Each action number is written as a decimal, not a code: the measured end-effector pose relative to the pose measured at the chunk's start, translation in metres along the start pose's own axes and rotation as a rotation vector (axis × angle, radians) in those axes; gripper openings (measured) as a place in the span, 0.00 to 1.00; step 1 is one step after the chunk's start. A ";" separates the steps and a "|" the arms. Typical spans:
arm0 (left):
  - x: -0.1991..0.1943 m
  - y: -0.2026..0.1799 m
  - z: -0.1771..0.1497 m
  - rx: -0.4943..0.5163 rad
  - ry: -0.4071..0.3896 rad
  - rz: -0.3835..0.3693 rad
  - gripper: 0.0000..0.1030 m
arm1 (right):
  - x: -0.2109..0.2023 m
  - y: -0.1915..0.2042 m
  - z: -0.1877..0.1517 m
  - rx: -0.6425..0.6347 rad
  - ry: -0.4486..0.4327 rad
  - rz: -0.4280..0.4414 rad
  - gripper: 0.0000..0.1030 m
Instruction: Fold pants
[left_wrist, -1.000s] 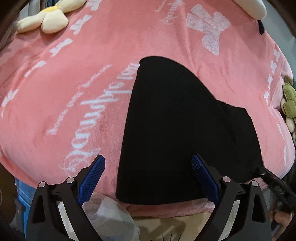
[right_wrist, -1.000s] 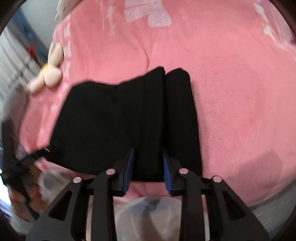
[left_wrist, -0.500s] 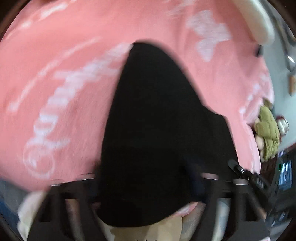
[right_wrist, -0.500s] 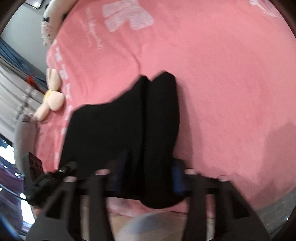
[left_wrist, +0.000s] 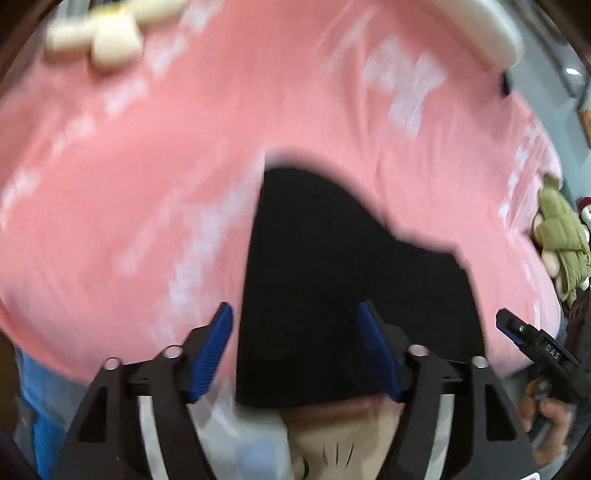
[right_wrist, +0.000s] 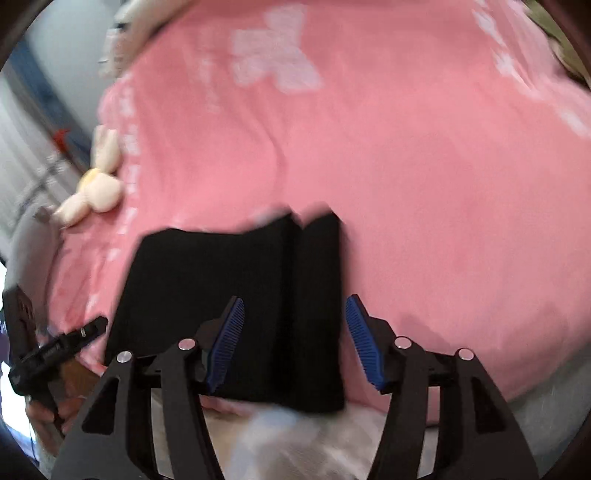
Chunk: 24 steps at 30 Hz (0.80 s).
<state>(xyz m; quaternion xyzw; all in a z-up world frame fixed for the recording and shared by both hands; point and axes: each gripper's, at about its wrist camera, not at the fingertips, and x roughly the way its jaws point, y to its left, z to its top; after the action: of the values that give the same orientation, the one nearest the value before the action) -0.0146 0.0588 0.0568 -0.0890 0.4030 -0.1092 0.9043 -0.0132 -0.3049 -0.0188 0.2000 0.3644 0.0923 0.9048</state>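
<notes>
While the pink blanket (left_wrist: 184, 166) with its white lettering and bow print is filling most of both views, we are looking down on the black pants (right_wrist: 236, 295) lying folded on it near its close edge. From the right wrist view the pants are showing as a wide dark panel with a narrower folded strip along its right side, the two lying flat and touching. From the left wrist view the same pants (left_wrist: 332, 277) are reaching from the near edge of the blanket up toward its middle.

We are holding the left gripper (left_wrist: 295, 350) over the near part of the pants; its jaws are opening, the blue pads standing apart, and the fabric is showing between them with no pad pressing on it. We are holding the right gripper (right_wrist: 293, 343) over the folded strip; its jaws are opening too, with the cloth lying between the pads and neither one pinching it.

A cream plush flower (right_wrist: 92, 188) is sitting at the blanket's left border, and a green plush toy (left_wrist: 561, 236) is lying at its right border.
</notes>
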 end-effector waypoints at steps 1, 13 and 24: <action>-0.004 -0.005 0.010 0.013 -0.038 0.004 0.78 | 0.002 0.011 0.015 -0.040 -0.011 0.016 0.54; 0.114 -0.002 0.052 0.009 0.128 0.160 0.82 | 0.093 0.028 0.062 -0.152 0.065 0.034 0.04; 0.117 0.006 0.045 -0.029 0.126 0.131 0.94 | 0.053 0.023 0.046 -0.073 -0.038 0.080 0.09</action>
<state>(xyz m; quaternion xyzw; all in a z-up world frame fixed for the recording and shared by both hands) 0.0961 0.0358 0.0018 -0.0682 0.4657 -0.0493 0.8809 0.0558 -0.2809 -0.0117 0.1832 0.3352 0.1376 0.9139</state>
